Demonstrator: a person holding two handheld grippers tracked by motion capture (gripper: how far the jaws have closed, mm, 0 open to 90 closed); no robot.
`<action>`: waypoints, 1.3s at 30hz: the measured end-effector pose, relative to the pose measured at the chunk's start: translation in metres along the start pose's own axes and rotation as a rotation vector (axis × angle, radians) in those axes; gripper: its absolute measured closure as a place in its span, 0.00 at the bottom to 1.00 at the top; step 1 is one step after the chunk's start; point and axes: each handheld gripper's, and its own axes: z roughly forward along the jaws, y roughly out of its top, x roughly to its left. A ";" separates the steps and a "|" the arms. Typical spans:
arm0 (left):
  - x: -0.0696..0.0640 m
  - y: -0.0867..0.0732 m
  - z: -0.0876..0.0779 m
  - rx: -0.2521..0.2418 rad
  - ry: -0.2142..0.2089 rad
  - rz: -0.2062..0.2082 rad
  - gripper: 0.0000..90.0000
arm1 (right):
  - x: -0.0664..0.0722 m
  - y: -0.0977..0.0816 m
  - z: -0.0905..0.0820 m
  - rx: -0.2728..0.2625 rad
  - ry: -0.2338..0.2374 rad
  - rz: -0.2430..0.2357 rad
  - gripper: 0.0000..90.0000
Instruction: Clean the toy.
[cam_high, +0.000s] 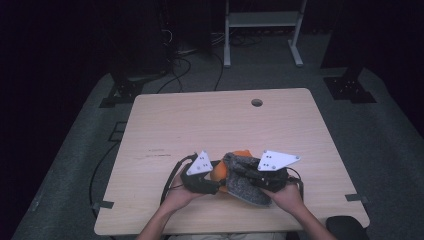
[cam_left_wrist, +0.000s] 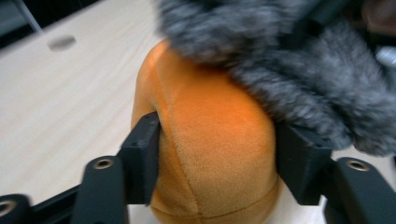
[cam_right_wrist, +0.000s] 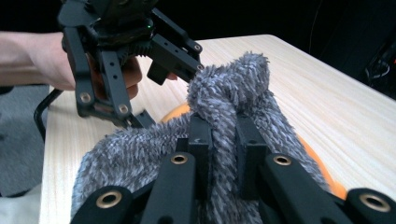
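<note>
Orange plush piece (cam_left_wrist: 215, 154), one, in left fingers (cam_left_wrist: 142, 158); right fingers (cam_right_wrist: 201, 140) pinch one grey furry cover (cam_right_wrist: 243, 88).

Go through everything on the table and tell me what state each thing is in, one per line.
Orange plush toy: on the table, squeezed between the left tongs' pads, partly covered by the grey fabric.
Grey fuzzy fabric: draped over the orange toy, a fold pinched and lifted.
Left tongs: shut on the orange plush toy.
Right tongs: shut on a fold of the grey fuzzy fabric.
Table: bare wood, one round hole near the far edge.
</note>
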 end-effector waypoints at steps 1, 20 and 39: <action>0.000 0.000 0.000 -0.001 -0.003 -0.004 0.44 | -0.001 0.000 -0.001 0.002 -0.009 -0.002 0.88; 0.004 0.005 0.002 -0.010 -0.045 -0.102 0.28 | -0.024 -0.007 -0.013 0.024 -0.059 0.060 0.88; 0.012 0.001 0.003 0.050 -0.033 -0.193 0.23 | -0.016 -0.011 -0.007 0.067 0.023 0.049 0.88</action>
